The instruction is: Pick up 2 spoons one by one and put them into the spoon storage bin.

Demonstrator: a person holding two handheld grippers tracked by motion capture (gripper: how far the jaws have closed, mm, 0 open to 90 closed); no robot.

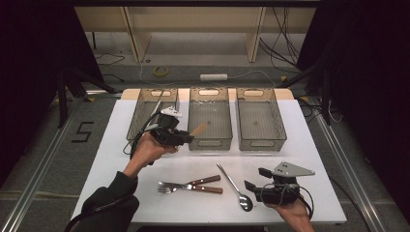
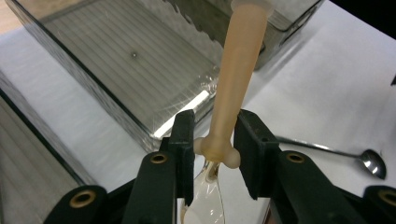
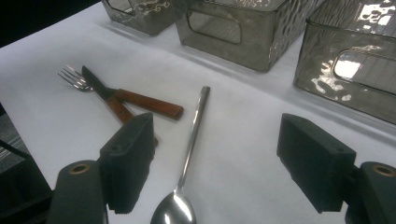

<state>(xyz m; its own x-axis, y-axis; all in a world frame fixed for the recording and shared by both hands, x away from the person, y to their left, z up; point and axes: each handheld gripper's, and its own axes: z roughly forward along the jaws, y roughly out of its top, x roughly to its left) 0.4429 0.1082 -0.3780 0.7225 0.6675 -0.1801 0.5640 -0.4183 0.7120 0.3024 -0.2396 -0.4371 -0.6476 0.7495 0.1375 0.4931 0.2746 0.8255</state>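
Observation:
My left gripper point(image 1: 186, 138) is raised above the white table point(image 1: 111, 164), in front of the left and middle bins. It is shut on a peach-handled utensil point(image 1: 197, 129). In the left gripper view the jaws pinch the utensil point(image 2: 236, 70) near its neck, and its handle points over the middle bin point(image 2: 84, 77). A clear, shiny part of it hangs below the pads. My right gripper point(image 1: 256, 178) rests low at the front right, open, with nothing between its fingers. In the right gripper view a metal spoon point(image 3: 189, 149) lies on the table under the open right gripper point(image 3: 217, 149).
Three clear grey bins stand in a row at the back: left point(image 1: 145, 128), middle point(image 1: 209, 143) and right point(image 1: 261, 143). A wooden-handled fork point(image 1: 186, 184) and knife point(image 1: 203, 189) lie crossed at the front centre, and the metal spoon point(image 1: 234, 186) lies to their right.

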